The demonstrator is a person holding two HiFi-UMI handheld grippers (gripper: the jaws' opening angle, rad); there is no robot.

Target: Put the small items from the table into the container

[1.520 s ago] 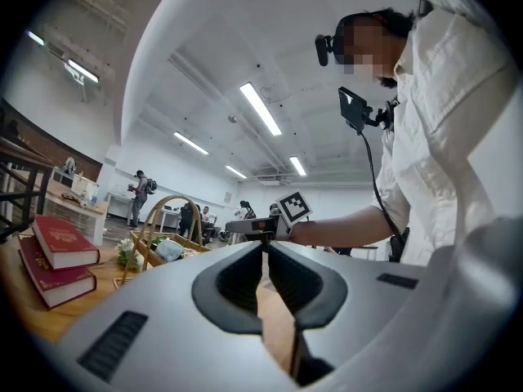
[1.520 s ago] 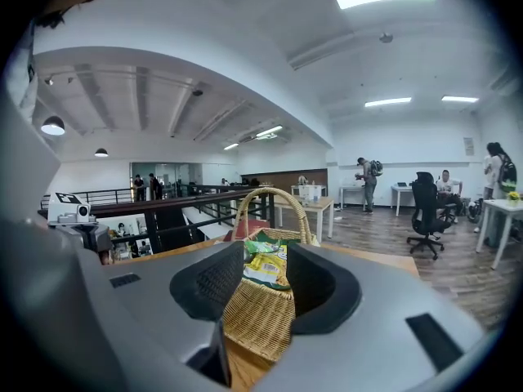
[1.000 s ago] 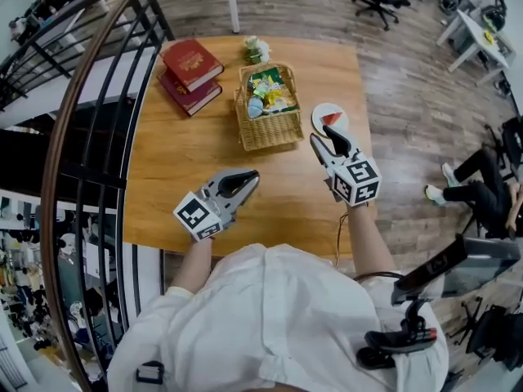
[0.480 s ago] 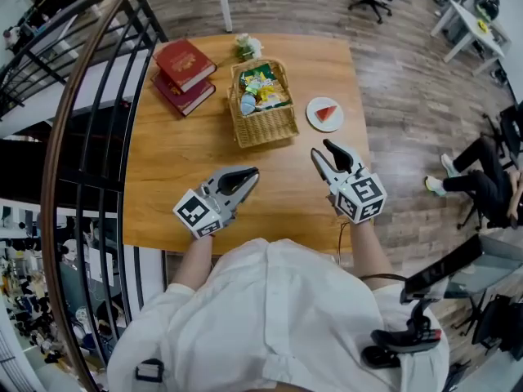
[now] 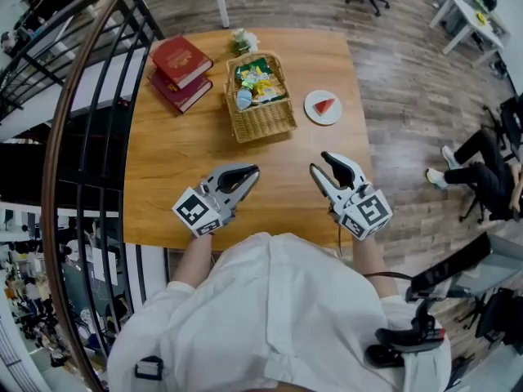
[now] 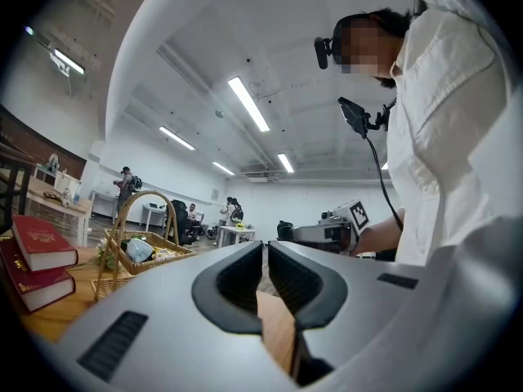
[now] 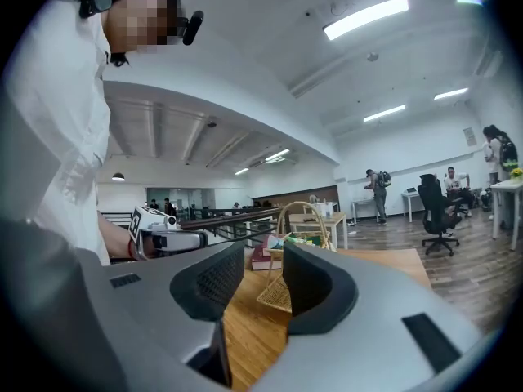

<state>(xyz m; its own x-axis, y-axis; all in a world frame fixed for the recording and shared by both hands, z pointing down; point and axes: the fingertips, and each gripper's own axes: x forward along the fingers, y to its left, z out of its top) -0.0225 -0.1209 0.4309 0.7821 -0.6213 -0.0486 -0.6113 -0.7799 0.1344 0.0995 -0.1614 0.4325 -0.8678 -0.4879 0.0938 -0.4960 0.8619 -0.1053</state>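
A wicker basket (image 5: 263, 119) with a handle stands at the table's far middle, and several small packets (image 5: 257, 82) lie in it. It also shows in the left gripper view as the basket (image 6: 140, 261) and in the right gripper view as the basket (image 7: 296, 256). My left gripper (image 5: 252, 172) hovers over the near left of the table, shut, with nothing in it; its jaws (image 6: 265, 253) nearly touch. My right gripper (image 5: 320, 162) is over the near right of the table, open and empty, well short of the basket. The same gap shows in the right gripper (image 7: 263, 266) view.
A white plate (image 5: 314, 99) with a red slice (image 5: 325, 105) sits right of the basket. Two red books (image 5: 180, 70) lie stacked at the far left, a small flower bunch (image 5: 241, 39) behind the basket. A dark railing (image 5: 82, 137) runs along the table's left. A seated person's legs (image 5: 470, 174) are at right.
My right gripper has drawn back from beside the plate toward the near table edge, staying open. The left gripper has stayed where it was.
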